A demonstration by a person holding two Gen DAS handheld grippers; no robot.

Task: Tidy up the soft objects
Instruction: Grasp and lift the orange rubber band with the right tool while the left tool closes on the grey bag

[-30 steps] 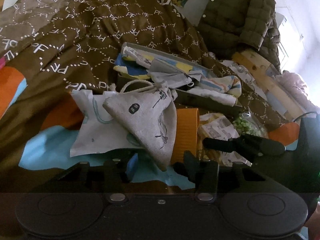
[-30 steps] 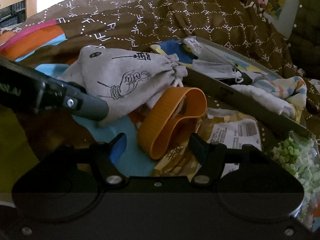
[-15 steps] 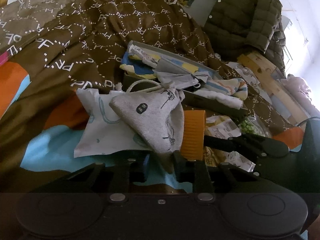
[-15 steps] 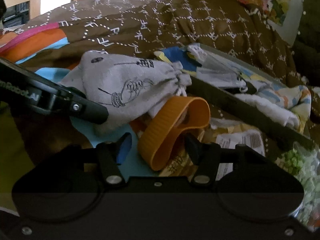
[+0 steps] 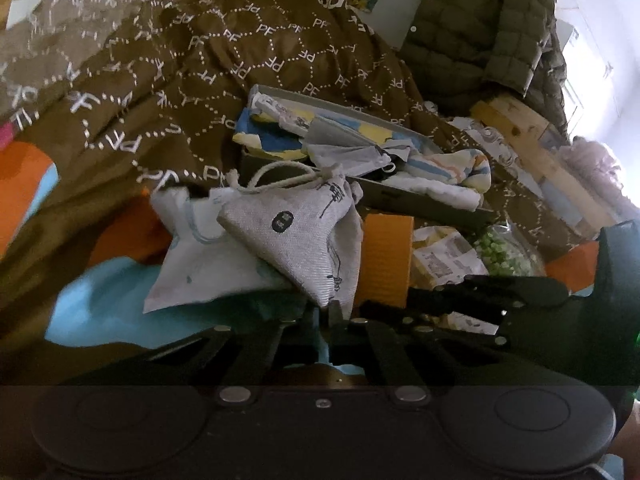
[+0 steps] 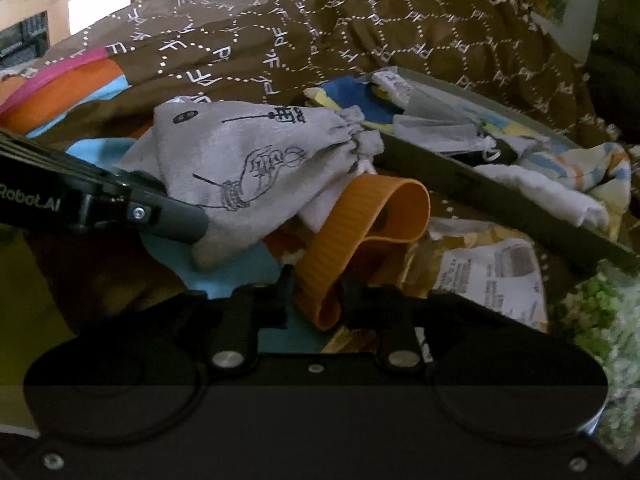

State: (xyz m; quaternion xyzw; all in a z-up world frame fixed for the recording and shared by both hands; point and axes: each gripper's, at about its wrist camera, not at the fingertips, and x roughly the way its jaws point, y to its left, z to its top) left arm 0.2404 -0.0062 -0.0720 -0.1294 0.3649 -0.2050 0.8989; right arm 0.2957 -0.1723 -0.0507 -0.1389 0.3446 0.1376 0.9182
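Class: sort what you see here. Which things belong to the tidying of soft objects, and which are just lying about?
Job: grey pouch, pinched by left gripper; orange band, right gripper closing on it; box of cloths.

Lying about: brown quilt, green jacket, snack packets.

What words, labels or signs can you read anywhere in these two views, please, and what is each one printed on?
"PF": repeated in white across the brown quilt.
"Robot.AI": white lettering on the left gripper, seen from the right wrist; its start is cut off.
Printed characters and a small dark stamp on the grey drawstring pouch: not legible.
Fine print on the snack packet: too small to read.
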